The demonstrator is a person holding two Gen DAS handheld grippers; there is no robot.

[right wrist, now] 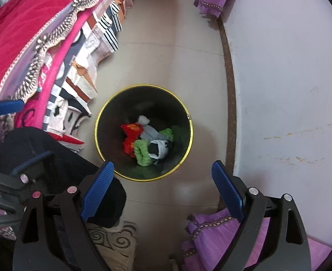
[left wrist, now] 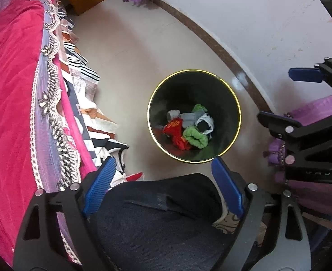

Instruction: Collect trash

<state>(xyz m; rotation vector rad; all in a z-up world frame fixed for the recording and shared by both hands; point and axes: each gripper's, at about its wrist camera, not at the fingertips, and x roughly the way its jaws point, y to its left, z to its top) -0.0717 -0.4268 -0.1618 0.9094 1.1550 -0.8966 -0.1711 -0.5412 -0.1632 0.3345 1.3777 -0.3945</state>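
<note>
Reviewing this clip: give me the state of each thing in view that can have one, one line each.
Bin: upright on the floor, no lid, partly filled.
Crumpled items in the bin: lying at the bottom, red, green, grey and white.
Left gripper: open, nothing between the fingers, above the bin's near side.
Right gripper: open, empty, pointing down over the bin's rim.
Pink bed cover: draped over the bed edge.

Black tongs (left wrist: 163,171), ribbed blue pads (left wrist: 100,186); seemingly dark trousers (left wrist: 157,221).

Lower layers of crumpled trash (right wrist: 143,142) inside bin (right wrist: 111,158), buried and indistinguishable.
</note>
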